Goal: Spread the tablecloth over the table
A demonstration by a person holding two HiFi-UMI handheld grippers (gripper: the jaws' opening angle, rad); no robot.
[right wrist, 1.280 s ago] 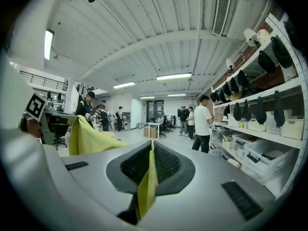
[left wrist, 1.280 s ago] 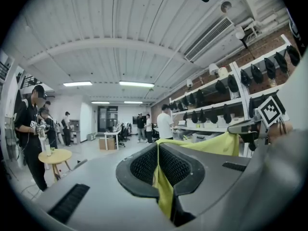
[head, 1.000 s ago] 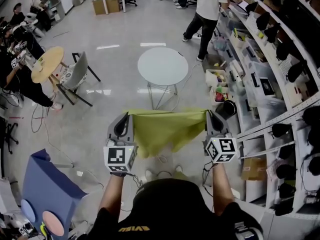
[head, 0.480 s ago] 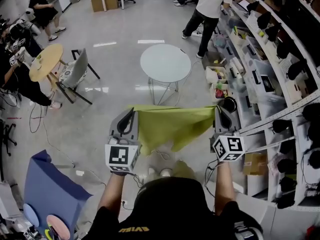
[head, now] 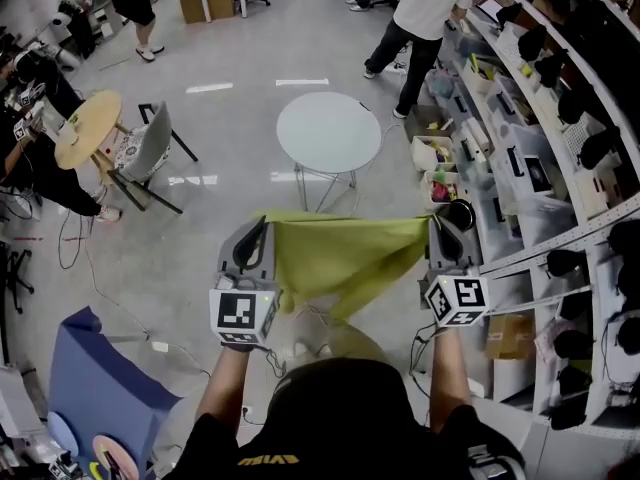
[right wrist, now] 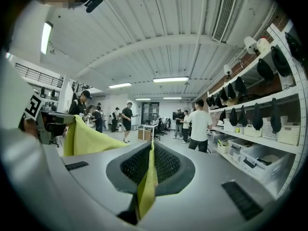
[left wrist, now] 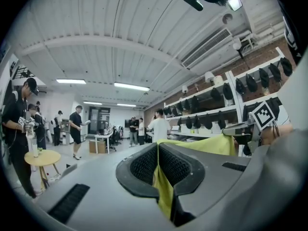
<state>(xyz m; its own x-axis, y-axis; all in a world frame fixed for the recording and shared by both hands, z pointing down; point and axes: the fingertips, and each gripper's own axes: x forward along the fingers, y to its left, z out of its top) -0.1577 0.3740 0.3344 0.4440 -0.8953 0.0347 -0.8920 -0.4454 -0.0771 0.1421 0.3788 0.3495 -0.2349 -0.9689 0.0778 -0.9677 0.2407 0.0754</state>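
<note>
Left gripper (head: 252, 253) and right gripper (head: 443, 246) each pinch a top corner of the green tablecloth (head: 345, 253); it hangs stretched between them, centre frame. Round table (head: 327, 133) sits bare above, well apart. Cloth gripped; carrying over and spreading remain.

The tablecloth (head: 345, 253) was seen as a thin, matt yellow-green cloth, softly creased where it hung. The left tool (left wrist: 157, 165) and the right tool (right wrist: 149, 163) were cased in smooth, matt grey plastic. Their pads (left wrist: 144, 165) were faced with a black, finely ribbed, rubber-like material, between which the cloth was pinched. The round bench (head: 327, 132) was topped with a smooth, pale, faintly sheened surface and carried on thin metal wire legs. The floor (head: 230, 168) was finished in glossy grey, with ceiling lights mirrored in it. A smaller round bench (head: 88, 128) was topped in light wood.
</note>
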